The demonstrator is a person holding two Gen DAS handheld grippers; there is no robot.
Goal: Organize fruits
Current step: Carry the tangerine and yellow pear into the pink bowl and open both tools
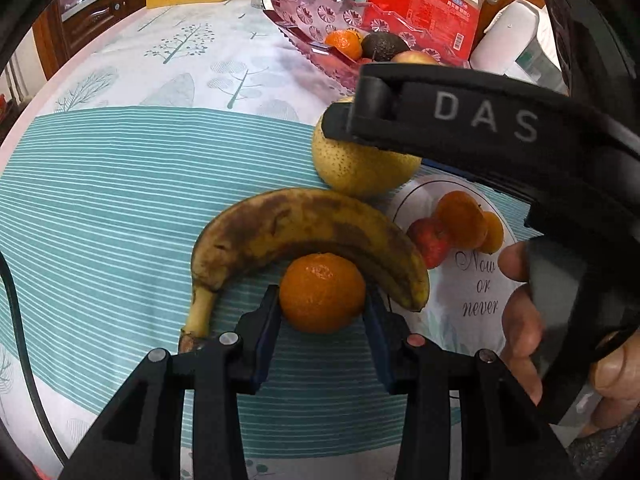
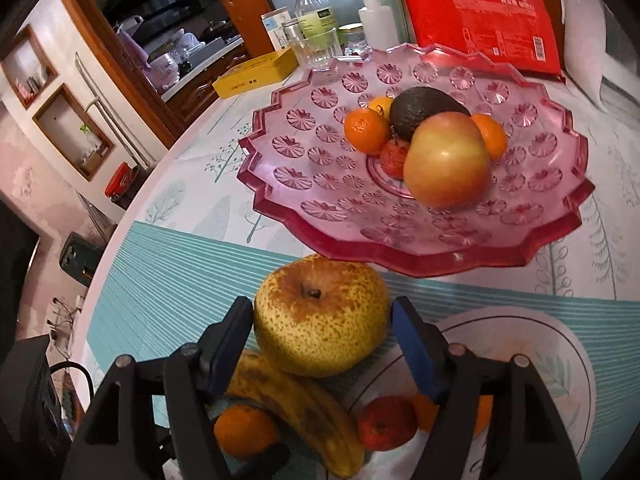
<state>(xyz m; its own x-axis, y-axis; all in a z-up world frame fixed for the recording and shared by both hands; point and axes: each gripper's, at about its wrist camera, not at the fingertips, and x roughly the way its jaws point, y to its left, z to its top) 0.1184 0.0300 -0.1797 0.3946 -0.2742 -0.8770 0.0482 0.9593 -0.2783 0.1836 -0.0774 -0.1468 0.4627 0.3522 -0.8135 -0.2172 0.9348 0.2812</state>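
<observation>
Fruits lie loose, so our left tool (image 1: 322,312) pinches the mandarin (image 1: 322,292) while our right tool (image 2: 322,334) stands open around the pear (image 2: 320,316), not touching.

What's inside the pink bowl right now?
The pink bowl holds an apple, an avocado, two tangerines, a small red fruit and something yellow, mostly hidden. Anything behind the apple is covered.

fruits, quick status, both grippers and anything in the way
Left gripper shut on tangerine. Right gripper open around pear, not gripping. Banana touching both fruits.
</observation>
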